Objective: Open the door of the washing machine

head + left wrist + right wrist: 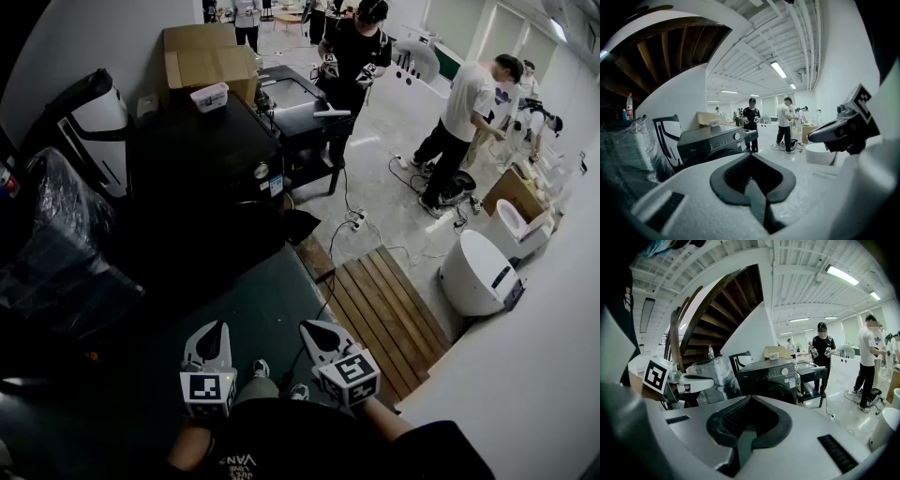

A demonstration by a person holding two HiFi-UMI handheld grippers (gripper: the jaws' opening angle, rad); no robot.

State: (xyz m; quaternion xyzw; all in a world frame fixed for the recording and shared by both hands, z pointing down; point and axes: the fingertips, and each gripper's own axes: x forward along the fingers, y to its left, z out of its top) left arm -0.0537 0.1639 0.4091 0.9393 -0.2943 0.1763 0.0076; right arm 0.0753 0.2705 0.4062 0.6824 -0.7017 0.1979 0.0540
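Note:
The black washing machine [202, 155] stands ahead of me at the left, its control knob [261, 171] facing right. Its round door [777, 391] shows dark and closed below the panel in the right gripper view. In the left gripper view the washing machine [715, 140] also sits a good way off. My left gripper [208, 336] and right gripper [316, 330] are held side by side low in the head view, well short of the machine. Both have their jaws shut with nothing between them. The left gripper [751, 158] and the right gripper [750, 399] point toward the machine.
A cardboard box [202, 52] and a black cart [305, 117] stand behind the machine. A plastic-wrapped bundle [56, 244] lies left of it. A wooden pallet [384, 314] and a white round unit [478, 272] are at the right. Several people [464, 117] stand farther off.

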